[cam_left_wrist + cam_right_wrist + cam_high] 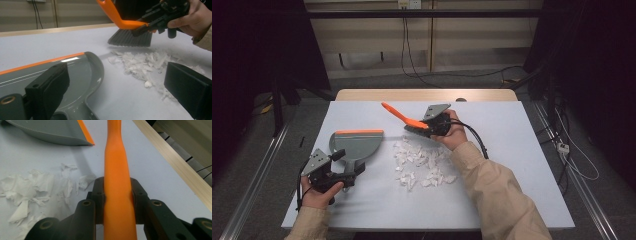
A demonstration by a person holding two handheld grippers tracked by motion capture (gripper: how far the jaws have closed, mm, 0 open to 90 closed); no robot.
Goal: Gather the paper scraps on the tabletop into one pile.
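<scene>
Right gripper (428, 125) clamped on brush (404, 118) above scraps' (424, 164) far edge; left gripper (348, 163) gaping astride dustpan (357, 142) handle, bare mat (512, 150) rightward.

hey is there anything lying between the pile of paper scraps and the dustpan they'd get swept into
Nothing visible. Bare white table separates the paper scraps from the dustpan, whose orange-edged lip faces away from them. The brush, clamped in the right claw, hangs above the pile's far side.
</scene>
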